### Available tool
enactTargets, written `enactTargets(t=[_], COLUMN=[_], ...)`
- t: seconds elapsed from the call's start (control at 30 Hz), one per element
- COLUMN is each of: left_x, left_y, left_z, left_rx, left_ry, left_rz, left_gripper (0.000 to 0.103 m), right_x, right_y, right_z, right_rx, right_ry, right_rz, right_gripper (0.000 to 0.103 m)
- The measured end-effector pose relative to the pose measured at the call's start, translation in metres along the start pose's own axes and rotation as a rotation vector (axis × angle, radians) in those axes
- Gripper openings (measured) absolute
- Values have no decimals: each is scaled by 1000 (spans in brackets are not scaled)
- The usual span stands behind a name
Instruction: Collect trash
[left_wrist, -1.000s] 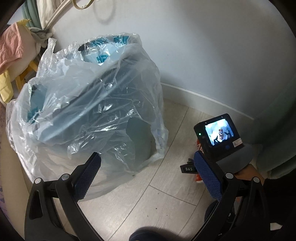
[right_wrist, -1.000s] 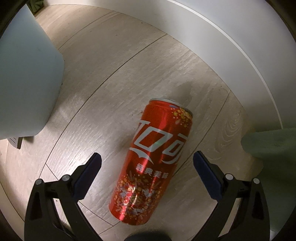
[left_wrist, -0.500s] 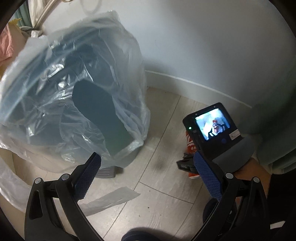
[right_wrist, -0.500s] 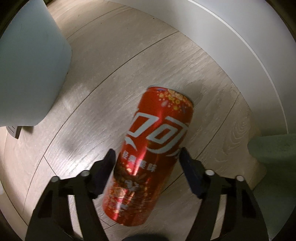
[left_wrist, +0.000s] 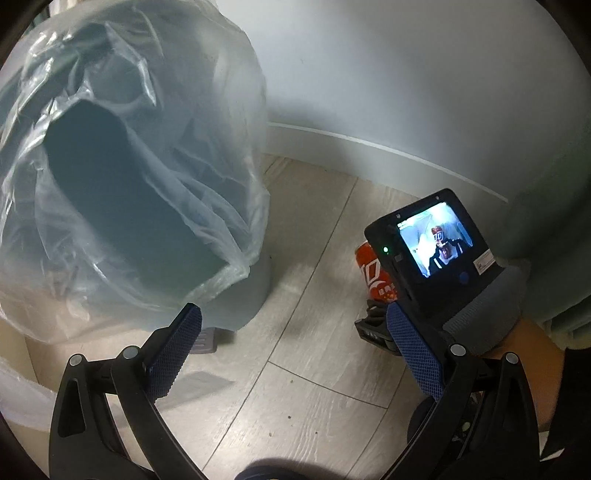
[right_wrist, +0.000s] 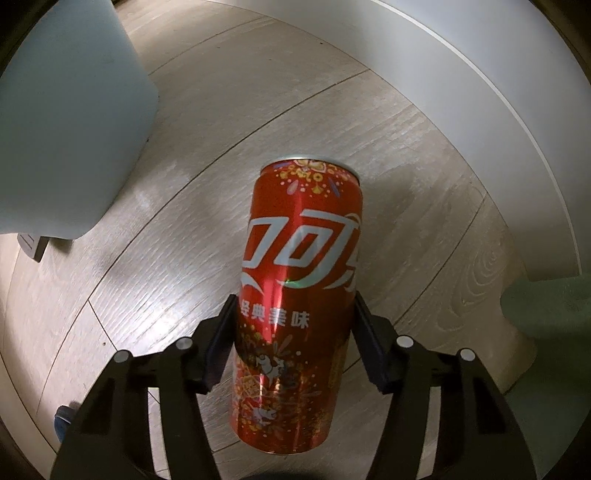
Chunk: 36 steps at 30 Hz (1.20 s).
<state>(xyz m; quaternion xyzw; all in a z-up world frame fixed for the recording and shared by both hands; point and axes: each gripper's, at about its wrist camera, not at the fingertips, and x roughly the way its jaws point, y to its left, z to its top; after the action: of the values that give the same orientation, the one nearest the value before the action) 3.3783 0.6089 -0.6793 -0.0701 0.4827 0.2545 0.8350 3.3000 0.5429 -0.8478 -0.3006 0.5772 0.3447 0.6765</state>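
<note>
A: Right wrist view. Your right gripper (right_wrist: 293, 332) has just been closing, and its two black fingers (right_wrist: 218, 350) now press on either flank of the red cola can (right_wrist: 297, 280). The can runs straight ahead between the jaws, its silver rim at the far end and its base nearest the camera, over the pale wood-plank floor (right_wrist: 406, 155).

B: And what sits around that grip?

A: Ahead and to the left of the jaws stands the pale blue-grey trash bin (right_wrist: 70, 122), apart from the can. Ahead and to the right a white baseboard (right_wrist: 480, 85) curves along the floor's edge.

B: Left wrist view, then?

A: Your left gripper (left_wrist: 295, 354) stands spread wide, blue textured pads (left_wrist: 173, 354) well apart, nothing between them. Ahead and to the left of it, the same bin (left_wrist: 236, 291) wears a clear plastic liner bag (left_wrist: 177, 122), mouth dark and open. Ahead and to the right, you see the right gripper's body with its small lit screen (left_wrist: 436, 243); the can (left_wrist: 373, 269) shows just beyond it, partly hidden.

B: Is the can touching the floor?

A: That cannot be told from either view.
</note>
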Motion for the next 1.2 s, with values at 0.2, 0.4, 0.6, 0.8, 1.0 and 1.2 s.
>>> enactTargets(t=[0.2, 0.4, 0.6, 0.8, 1.0, 1.2], left_x=[3, 14, 27, 38, 50, 57], left_y=[-2, -10, -12, -11, -7, -8], left_z=[0, -6, -11, -8, -7, -9], left_rx=[19, 36, 31, 18, -28, -42], left_ry=[-2, 11, 32, 40, 57, 70], left_rz=[-5, -12, -12, -11, -33, -58], left_gripper=[97, 97, 97, 97, 97, 97], right_x=[-11, -20, -18, -18, -16, -15], right_y=[-4, -6, -6, -8, -13, -21], right_z=[-6, -4, -10, -9, -8, -4], right_rx=[-4, -6, -10, -17, -22, -28], right_ry=[-5, -12, -11, -3, -1, 7], right_rz=[8, 15, 17, 25, 49, 84], right_gripper=[54, 54, 54, 54, 54, 54])
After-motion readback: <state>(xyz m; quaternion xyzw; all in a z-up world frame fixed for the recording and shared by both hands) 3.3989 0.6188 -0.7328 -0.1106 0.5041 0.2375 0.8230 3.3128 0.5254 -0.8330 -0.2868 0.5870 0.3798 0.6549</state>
